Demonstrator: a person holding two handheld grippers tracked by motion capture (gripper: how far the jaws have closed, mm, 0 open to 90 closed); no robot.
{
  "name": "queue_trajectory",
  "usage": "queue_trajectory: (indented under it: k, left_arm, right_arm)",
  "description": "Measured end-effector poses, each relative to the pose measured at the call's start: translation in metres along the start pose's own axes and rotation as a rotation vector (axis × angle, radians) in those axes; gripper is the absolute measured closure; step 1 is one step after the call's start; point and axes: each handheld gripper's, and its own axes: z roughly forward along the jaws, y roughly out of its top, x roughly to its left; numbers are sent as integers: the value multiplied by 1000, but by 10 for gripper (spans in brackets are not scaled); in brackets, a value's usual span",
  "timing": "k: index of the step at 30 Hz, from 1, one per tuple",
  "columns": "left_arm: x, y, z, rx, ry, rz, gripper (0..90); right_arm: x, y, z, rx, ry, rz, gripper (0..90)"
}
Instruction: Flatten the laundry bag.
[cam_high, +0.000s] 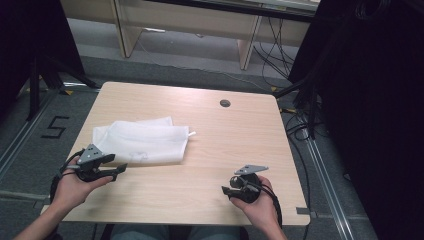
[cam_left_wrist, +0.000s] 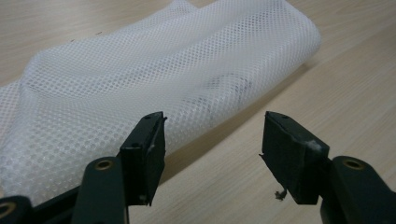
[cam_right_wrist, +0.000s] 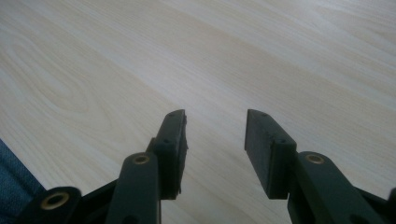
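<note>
The white mesh bag (cam_high: 142, 141) lies flat and folded on the left half of the wooden table (cam_high: 220, 145), its drawstring end toward the middle. The left gripper (cam_high: 120, 171) sits just beside the bag's near edge, jaws spread apart with nothing between them. The right gripper (cam_high: 226, 190) rests well apart over bare wood near the front edge, jaws likewise parted and empty.

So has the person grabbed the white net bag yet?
Not yet. The white mesh bag lies flat and folded on the table, untouched. The left gripper is open right beside its edge, likely about to grab it. The right gripper is open over bare wood. All the handling is still ahead.
</note>
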Motion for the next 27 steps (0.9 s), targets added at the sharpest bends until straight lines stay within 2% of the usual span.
queue_trajectory:
  k: [3, 5, 9, 11, 12, 14, 15, 16, 17, 18, 19, 20, 21, 22, 23, 24, 25, 26, 27]
  left_arm:
    - [2, 1, 0, -14, 4, -10, 395]
    - [3, 2, 0, -24, 17, -10, 399]
    - [7, 6, 0, -54, 59, -15, 413]
    - [12, 12, -1, -80, 81, -9, 416]
    - [15, 15, -1, -83, 90, -10, 421]
    - [23, 21, -2, -101, 102, -28, 430]
    - [27, 24, -2, -100, 121, -35, 438]
    - [32, 27, -2, -94, 137, -40, 446]
    - [36, 30, -1, -90, 146, -52, 450]
    - [39, 33, 1, -87, 154, -65, 454]
    - [43, 37, 2, -84, 165, -77, 459]
    - [47, 40, 5, -77, 176, -84, 462]
    - [52, 43, 8, -61, 192, -88, 467]
    - [56, 46, 12, -40, 208, -90, 469]
    - [61, 48, 17, -19, 218, -90, 469]
    - [66, 49, 22, 1, 222, -100, 469]
    - [72, 50, 27, 26, 225, -96, 470]
    - [77, 51, 32, 49, 235, -95, 470]
    - [83, 52, 35, 88, 238, -79, 470]
  right_arm:
    - [-4, -1, 0, 20, -2, -21, 586]
    - [-4, 0, -1, 24, 2, -1, 582]
    - [-6, -1, -1, 3, -1, -10, 578]
    - [-4, -1, -2, 15, -4, 1, 578]
    - [-4, 0, -1, 0, -1, 10, 575]
    - [-4, 3, -3, 3, -21, -13, 573]
    - [-2, 4, -3, 2, -17, 11, 572]
    - [-2, 5, -3, 2, -18, 4, 571]
    - [-4, 5, -2, -10, -25, -35, 571]
    - [0, 5, -2, 13, -20, 7, 570]
    - [-1, 4, 3, -33, -23, -27, 570]
    - [1, 6, 0, 5, -14, 2, 570]
    - [0, 7, -1, 22, -16, -6, 569]
    - [-3, 8, 1, 0, -25, -42, 568]
    - [-1, 8, 1, -2, -14, -7, 568]
    - [-3, 9, 2, -19, -13, -19, 568]
    - [-4, 9, 1, -5, -16, -37, 568]
    - [-5, 9, 1, -3, -17, -33, 568]
    - [-3, 9, 1, 12, -12, -6, 568]
